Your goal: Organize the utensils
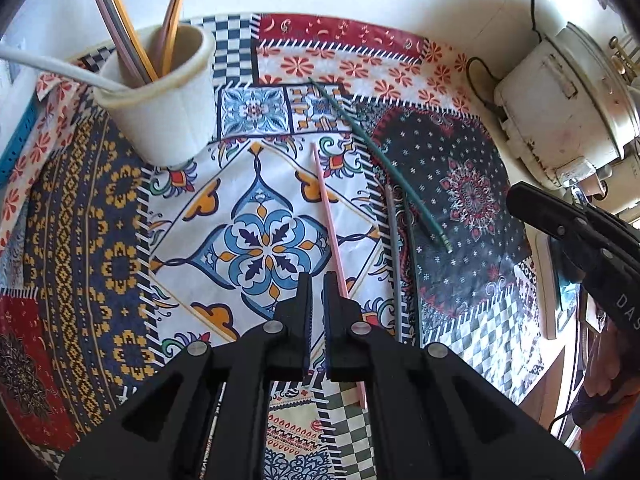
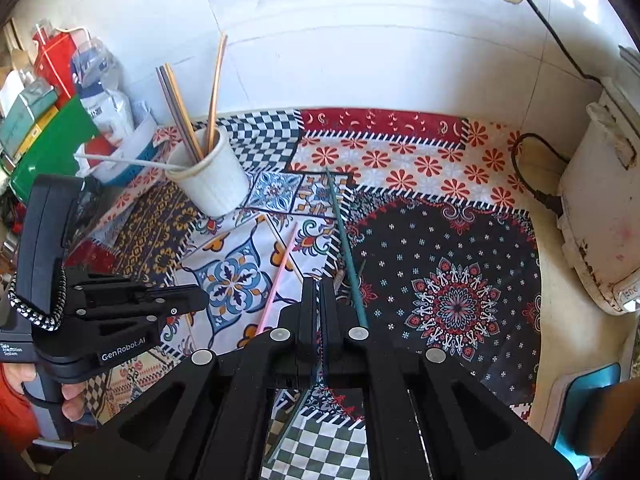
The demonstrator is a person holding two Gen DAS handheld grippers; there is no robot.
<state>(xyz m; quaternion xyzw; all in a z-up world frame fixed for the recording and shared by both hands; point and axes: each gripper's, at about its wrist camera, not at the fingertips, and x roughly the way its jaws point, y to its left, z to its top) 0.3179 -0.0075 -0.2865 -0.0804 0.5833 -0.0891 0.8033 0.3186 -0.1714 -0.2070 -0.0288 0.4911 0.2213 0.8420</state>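
A white paper cup (image 1: 176, 108) (image 2: 216, 188) holding several chopsticks stands at the back left of the patterned cloth (image 2: 400, 168). Loose on the cloth lie a pink chopstick (image 1: 326, 208) (image 2: 280, 272), a long teal one (image 1: 384, 156) (image 2: 344, 248), a grey one (image 1: 394, 260) (image 2: 339, 277) and a dark green one (image 1: 411, 272) (image 2: 362, 267). My left gripper (image 1: 318, 280) (image 2: 204, 300) hovers shut and empty, with the pink stick passing under its right finger. My right gripper (image 2: 319, 282) is shut and empty above the grey and dark green sticks. The teal stick runs past its right finger.
A white rice cooker (image 1: 560, 100) (image 2: 600, 220) with a black cord (image 2: 532, 184) stands at the right edge. Boxes, a bottle (image 2: 100, 92) and a green board (image 2: 52, 148) crowd the left behind the cup. A tiled wall closes the back. A hand (image 2: 68, 396) holds the left tool.
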